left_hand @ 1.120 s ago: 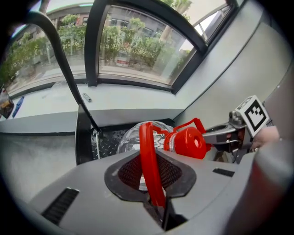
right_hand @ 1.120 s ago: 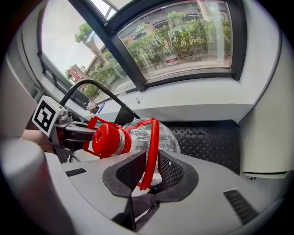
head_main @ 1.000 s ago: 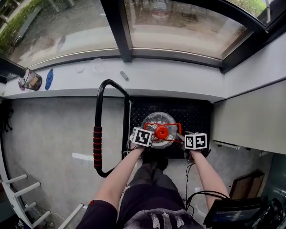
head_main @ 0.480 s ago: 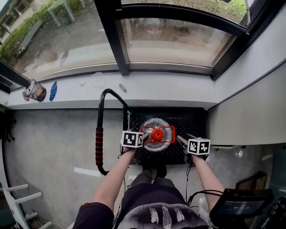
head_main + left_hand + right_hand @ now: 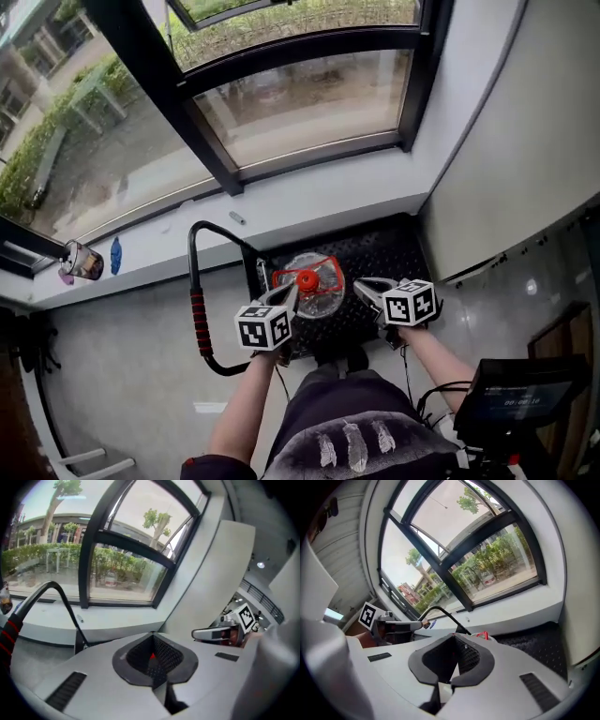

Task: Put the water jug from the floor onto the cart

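Note:
The clear water jug [image 5: 317, 292] with its red cap and handle stands upright on the black deck of the cart [image 5: 384, 251]. My left gripper [image 5: 289, 296] hangs above the jug's left side, shut with nothing held; its pads [image 5: 161, 660] meet. My right gripper [image 5: 362, 287] hovers above the jug's right side, apart from it. The jaws of the right gripper [image 5: 449, 660] are closing, a narrow slit remains, and nothing is between them. The jug's red handle [image 5: 483, 634] peeks over them.
The cart's black handle with red grip [image 5: 197, 323] rises at the left. A white sill [image 5: 169, 246] under the windows carries a jar [image 5: 80, 261] and a blue item [image 5: 114, 255]. A white wall [image 5: 506, 169] flanks the right; a screen device [image 5: 520, 394] sits low right.
Both grippers have risen away from the jug's red handle, which they flanked before. The jug stays on the cart deck. The head view has tilted up toward the windows.

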